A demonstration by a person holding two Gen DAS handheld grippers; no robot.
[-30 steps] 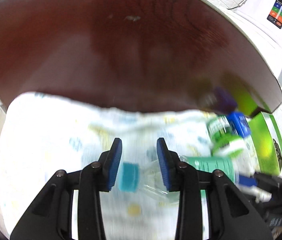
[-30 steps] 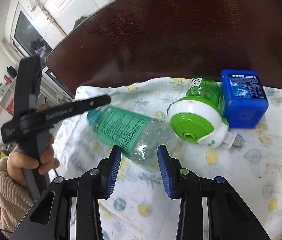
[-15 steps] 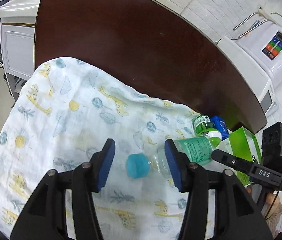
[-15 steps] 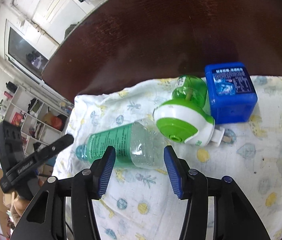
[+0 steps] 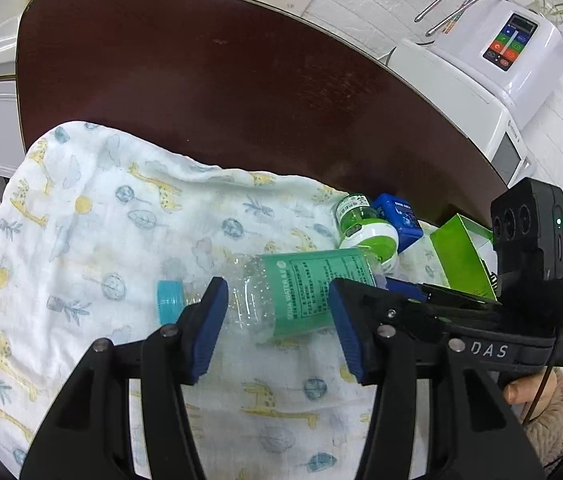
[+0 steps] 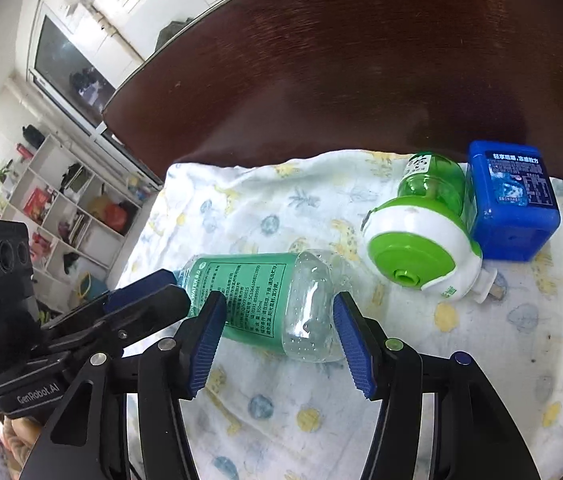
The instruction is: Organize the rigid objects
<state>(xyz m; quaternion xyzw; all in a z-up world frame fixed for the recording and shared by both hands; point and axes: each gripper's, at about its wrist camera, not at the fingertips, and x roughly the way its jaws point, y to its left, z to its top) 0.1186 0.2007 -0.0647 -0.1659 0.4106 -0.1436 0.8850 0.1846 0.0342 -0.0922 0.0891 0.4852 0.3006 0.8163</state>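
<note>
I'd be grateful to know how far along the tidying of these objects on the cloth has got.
Partly done, it seems. Done: the green-and-white plug-in device and the blue box lie side by side at the cloth's far edge. In hand: nothing gripped; the bottle lies flat between the right gripper and left gripper, whose jaws have just opened. Left: placing the bottle with them.

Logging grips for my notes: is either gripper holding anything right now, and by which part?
Nothing is held. The bottle lies on the cloth, with both grippers' jaws, which were just opening, clear of it.
</note>
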